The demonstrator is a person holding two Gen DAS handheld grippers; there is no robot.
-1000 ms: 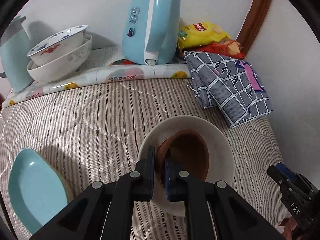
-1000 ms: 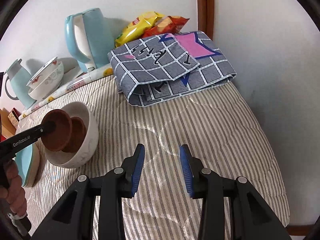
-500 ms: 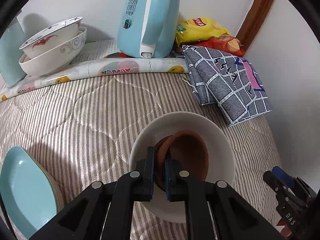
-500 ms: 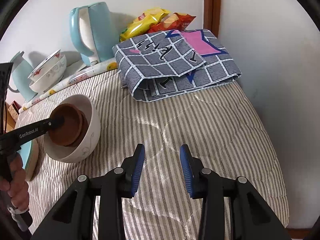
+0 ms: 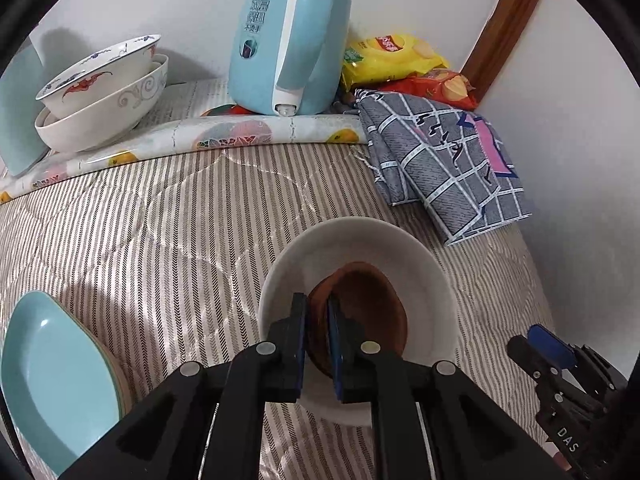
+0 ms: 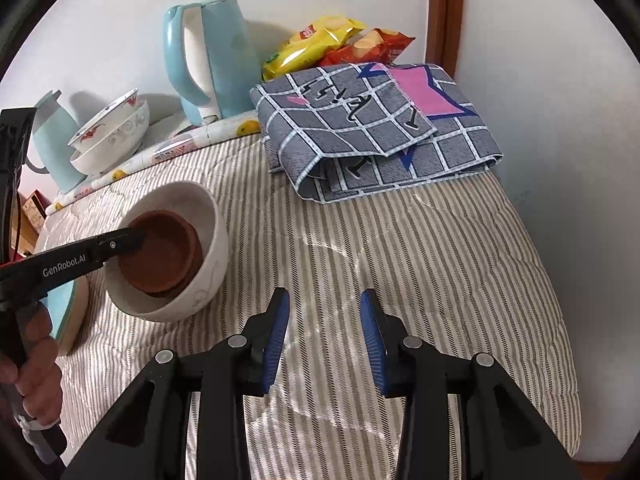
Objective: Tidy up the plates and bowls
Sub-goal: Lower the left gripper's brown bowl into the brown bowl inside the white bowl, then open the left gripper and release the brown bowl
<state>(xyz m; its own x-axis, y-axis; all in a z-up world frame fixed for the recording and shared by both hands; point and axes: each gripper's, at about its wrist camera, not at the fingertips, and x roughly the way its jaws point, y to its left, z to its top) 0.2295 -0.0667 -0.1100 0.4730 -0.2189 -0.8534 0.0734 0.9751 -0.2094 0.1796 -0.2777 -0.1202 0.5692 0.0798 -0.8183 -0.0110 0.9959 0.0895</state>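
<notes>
The striped quilt (image 6: pixel 400 264) is bearing the white bowl (image 5: pixel 424 268) — brown dishes (image 5: pixel 372 296) nesting inside. The left gripper (image 5: pixel 318 336) is pinching the upper dish's rim; the right gripper (image 6: pixel 324 336) is hovering wide apart, gripping nothing.

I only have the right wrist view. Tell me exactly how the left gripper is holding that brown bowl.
Observer: The left gripper pinches the brown bowl at its near rim, with one finger inside and one outside.
Operator: Report what lies left of the white bowl.
Observer: A turquoise plate lies on the striped quilt with its whole face showing. It is apart from the white bowl.
Operator: Give me my right gripper's position relative to that bowl.
Observer: The right gripper is off to the white bowl's right and not touching it.
</notes>
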